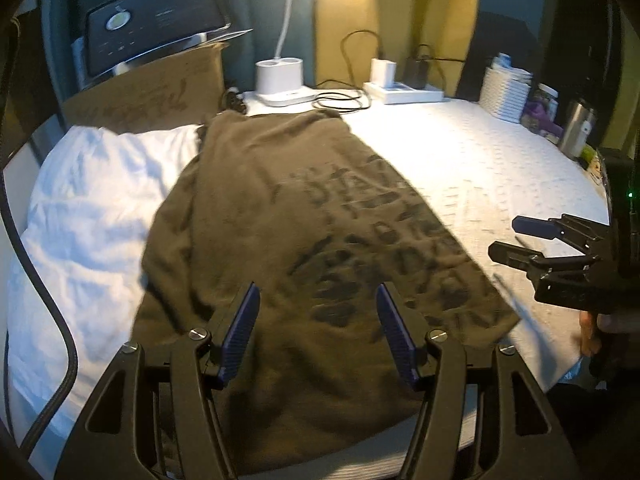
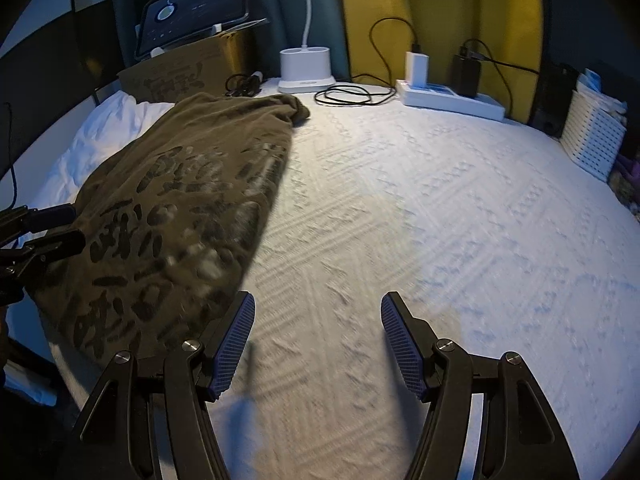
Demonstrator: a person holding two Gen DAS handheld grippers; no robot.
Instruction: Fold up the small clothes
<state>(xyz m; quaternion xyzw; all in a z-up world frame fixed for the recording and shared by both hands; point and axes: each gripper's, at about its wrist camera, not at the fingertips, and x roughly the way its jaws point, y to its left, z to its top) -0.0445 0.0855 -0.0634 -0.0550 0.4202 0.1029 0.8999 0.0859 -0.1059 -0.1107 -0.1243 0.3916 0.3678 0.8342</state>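
An olive-brown T-shirt (image 1: 280, 220) with dark printed lettering lies spread on the white textured cover; it also shows in the right wrist view (image 2: 180, 208) at the left. My left gripper (image 1: 316, 300) is open and empty, hovering over the shirt's near part. My right gripper (image 2: 318, 312) is open and empty over bare cover, just right of the shirt's edge. The right gripper also shows in the left wrist view (image 1: 508, 236) at the right, open. The left gripper shows at the left edge of the right wrist view (image 2: 70, 226).
A white pillow (image 1: 92, 208) lies left of the shirt. At the back stand a cardboard box (image 1: 160, 88), a white lamp base (image 1: 280, 80), a power strip with chargers (image 2: 448, 96) and loose cables (image 2: 348, 96). A white basket (image 2: 592, 136) and a steel tumbler (image 1: 576, 128) stand at the right.
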